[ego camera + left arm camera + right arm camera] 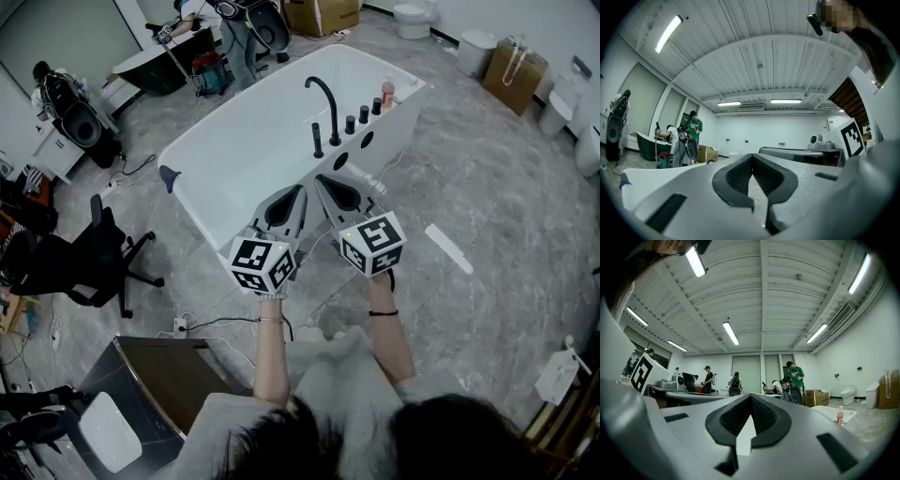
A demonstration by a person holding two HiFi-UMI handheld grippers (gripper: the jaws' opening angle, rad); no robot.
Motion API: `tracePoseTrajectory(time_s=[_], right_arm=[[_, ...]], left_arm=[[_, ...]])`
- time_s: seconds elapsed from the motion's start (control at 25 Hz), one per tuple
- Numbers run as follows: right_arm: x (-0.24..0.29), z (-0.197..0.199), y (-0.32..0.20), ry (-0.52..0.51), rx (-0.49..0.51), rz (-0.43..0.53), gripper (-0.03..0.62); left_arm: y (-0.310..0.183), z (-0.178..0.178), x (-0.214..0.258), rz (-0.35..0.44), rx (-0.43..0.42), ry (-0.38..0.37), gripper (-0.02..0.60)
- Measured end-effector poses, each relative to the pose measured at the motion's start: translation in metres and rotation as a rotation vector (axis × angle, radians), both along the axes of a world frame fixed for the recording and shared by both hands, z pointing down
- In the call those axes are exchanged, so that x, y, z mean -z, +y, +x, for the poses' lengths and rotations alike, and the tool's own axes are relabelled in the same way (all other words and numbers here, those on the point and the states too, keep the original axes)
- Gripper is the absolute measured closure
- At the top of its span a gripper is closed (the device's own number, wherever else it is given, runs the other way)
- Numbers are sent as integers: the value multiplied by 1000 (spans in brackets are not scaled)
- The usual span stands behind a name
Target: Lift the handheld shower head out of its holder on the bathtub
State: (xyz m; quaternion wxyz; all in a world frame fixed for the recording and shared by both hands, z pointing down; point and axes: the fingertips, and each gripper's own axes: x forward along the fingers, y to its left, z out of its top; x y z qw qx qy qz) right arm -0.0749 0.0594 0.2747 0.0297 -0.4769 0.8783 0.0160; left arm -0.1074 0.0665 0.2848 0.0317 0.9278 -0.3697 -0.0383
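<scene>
Lift not begun: handheld shower head (317, 141) sits on the bathtub (244, 159); my left gripper (298, 192) and right gripper (322, 181) are pressed together, empty, just near of it.

black slim shower head (317, 141) upright on white bathtub (234, 159) rim

- In the head view the left gripper (296, 195) and right gripper (323, 183) overlap the near rim of the bathtub (234, 150). We can't see the rim under them.
- The black faucet (323, 98), slim upright piece (317, 141) and knobs (364, 114) are too small. We can't tell what each one is.
- The person (328, 412) is cut off by the bottom edge.
- In the left gripper view the gripper's own body fills the lower half, so we see no tub.
- In the right gripper view only a tub corner and a bottle (840, 416) peek out at the right. The label is unreadable.
- The people in the background (794, 380) are too small, so we can't tell what they handle.
</scene>
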Motion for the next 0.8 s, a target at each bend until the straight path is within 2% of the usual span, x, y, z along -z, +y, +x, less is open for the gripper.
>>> tracePoseTrajectory(time_s=[0.52,0.8], right_arm=[[2,14,1,-16,-5,3,594],[-7,17,-13,-35,-21,-20,594]], left_arm=[[9,14,-6,-10,-24,0,577],[-3,5,-20,-50,6,-3,577]])
